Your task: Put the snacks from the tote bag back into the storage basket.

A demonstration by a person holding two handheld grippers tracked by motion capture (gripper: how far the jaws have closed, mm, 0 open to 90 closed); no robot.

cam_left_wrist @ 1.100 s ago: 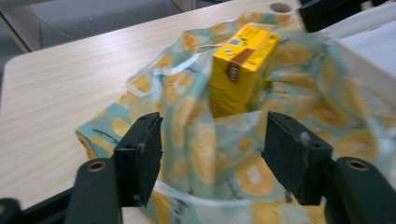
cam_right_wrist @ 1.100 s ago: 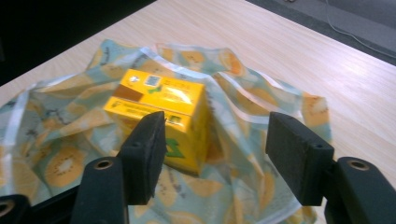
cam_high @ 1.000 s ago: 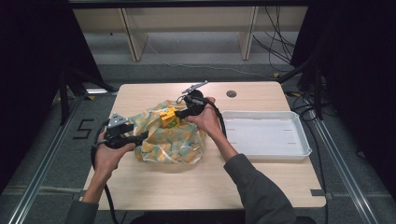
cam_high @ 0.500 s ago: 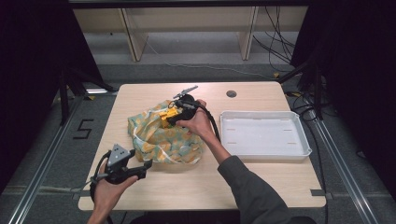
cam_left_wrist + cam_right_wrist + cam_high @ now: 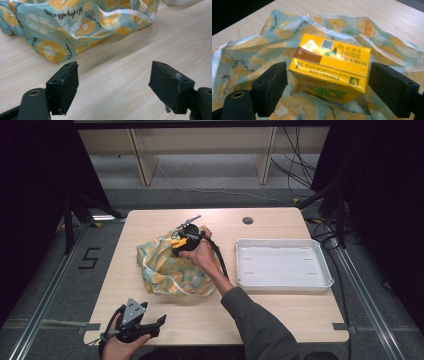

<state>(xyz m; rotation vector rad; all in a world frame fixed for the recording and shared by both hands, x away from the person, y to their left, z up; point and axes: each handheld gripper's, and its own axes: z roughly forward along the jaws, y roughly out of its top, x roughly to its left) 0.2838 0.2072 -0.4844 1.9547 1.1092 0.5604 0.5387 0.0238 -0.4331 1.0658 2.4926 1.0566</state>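
1. Pale wooden table (image 5: 280, 320) carries everything. A fruit-print bag (image 5: 165, 275) lies crumpled at its middle, and a white tray (image 5: 282, 286) sits at 3 o'clock from the bag.
2. The yellow carton (image 5: 332, 65) rests on the bag's folds, towards the bag's 1 o'clock corner.
3. The right gripper (image 5: 329, 82) straddles the carton. Its jaws have just been opening and now stand wide, one on each side of the carton. The pads look just clear of the sides and are not pressing.
4. The left gripper (image 5: 115, 71) is at 7 o'clock from the bag, by the table's near edge. Its jaws have also just been opening and are wide, with only bare wood between them.
5. The step looks like leaving the carton in the bag. To do it well, lift the right gripper straight away along its own line, so neither pad drags a carton corner.
6. Watch the thin film at both sides. A pad that catches a fold could tip the carton over.
7. If the mouth sags, the left gripper could pinch the nearest rim, at 12 o'clock in its own view.
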